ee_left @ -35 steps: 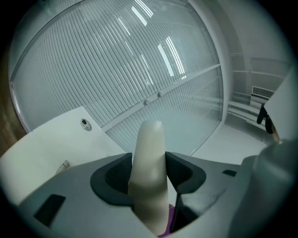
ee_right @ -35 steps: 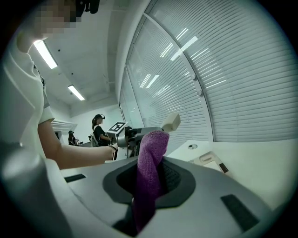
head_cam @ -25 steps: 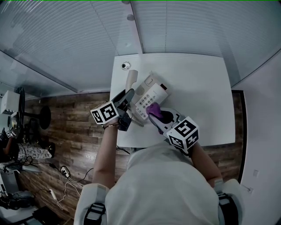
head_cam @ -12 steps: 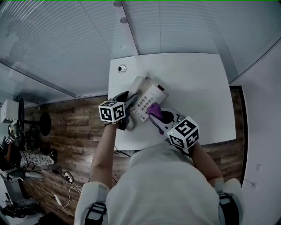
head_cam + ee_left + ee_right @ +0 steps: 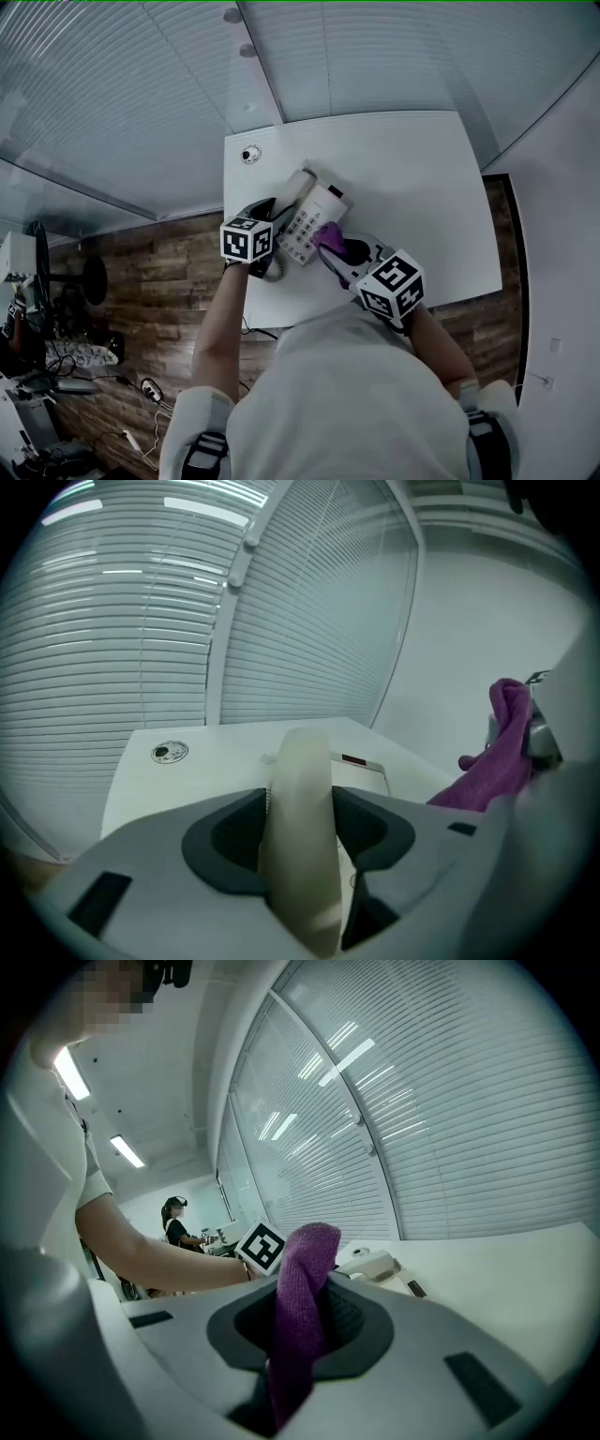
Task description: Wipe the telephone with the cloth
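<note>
My left gripper (image 5: 270, 214) has lowered the handset (image 5: 300, 836) onto the telephone (image 5: 317, 211), jaws clamped on it (only its own view shows that). The right gripper (image 5: 300, 1340) pinches the purple cloth (image 5: 305, 1274).

**Bright office corner: blinds ahead of the jaws, timber floor behind them**

Under both pairs of jaws lies a white rectangular counter (image 5: 422, 178). A small round cable port (image 5: 249, 154) is set in its corner, ahead and to the left of the left jaws. Beyond the jaws' tips, white horizontal slatted blinds (image 5: 122, 94) fill tall glazed panels divided by a white upright mullion (image 5: 220, 639). Behind and to the left of the jaws runs a dark brown wood-plank floor (image 5: 159, 272) with loose cables (image 5: 141, 386) on it. A plain white wall (image 5: 562, 216) stands to the right of the right jaws. Long ceiling strip lights (image 5: 127, 1150) glow to the left of those jaws, above a distant person (image 5: 176, 1220).
</note>
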Demonstrator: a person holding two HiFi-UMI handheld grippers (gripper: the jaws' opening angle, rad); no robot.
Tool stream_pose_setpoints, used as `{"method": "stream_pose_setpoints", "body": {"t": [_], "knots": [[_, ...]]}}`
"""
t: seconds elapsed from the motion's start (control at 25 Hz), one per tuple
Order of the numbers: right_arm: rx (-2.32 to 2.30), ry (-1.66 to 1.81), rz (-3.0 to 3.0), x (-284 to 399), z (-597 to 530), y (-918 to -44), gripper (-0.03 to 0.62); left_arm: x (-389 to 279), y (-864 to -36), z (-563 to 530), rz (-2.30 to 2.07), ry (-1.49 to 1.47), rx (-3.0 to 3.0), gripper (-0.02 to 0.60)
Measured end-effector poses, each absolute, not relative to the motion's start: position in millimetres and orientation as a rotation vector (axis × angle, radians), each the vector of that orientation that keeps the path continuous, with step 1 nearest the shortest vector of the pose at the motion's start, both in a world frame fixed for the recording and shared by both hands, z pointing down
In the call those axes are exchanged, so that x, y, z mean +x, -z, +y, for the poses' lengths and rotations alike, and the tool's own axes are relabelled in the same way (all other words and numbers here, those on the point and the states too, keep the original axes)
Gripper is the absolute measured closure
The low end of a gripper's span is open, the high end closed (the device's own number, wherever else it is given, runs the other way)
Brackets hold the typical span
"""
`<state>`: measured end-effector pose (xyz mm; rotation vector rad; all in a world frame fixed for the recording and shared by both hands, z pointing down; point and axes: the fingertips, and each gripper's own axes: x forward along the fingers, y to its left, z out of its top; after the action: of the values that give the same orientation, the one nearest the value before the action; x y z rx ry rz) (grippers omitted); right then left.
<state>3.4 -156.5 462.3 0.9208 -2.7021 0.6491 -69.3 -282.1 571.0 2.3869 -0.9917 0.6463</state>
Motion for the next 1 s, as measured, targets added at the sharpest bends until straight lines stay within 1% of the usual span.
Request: {"method": "stream_pose_setpoints", "body": {"t": [0.2, 0.64, 1.0], "knots": [[0.945, -0.659, -2.689, 7, -158, -464, 0.534, -66, -579, -289, -1.0, -0.74, 2.417, 0.351], [0.97, -0.704, -2.679, 11, -162, -468, 0.534, -61, -585, -295, -1.04, -0.815, 2.445, 0.351], [0.946, -0.692, -2.692, 7, -156, -469, 0.534, -66, -565, -294, -1.086, -0.674, 2.412, 0.341]]}}
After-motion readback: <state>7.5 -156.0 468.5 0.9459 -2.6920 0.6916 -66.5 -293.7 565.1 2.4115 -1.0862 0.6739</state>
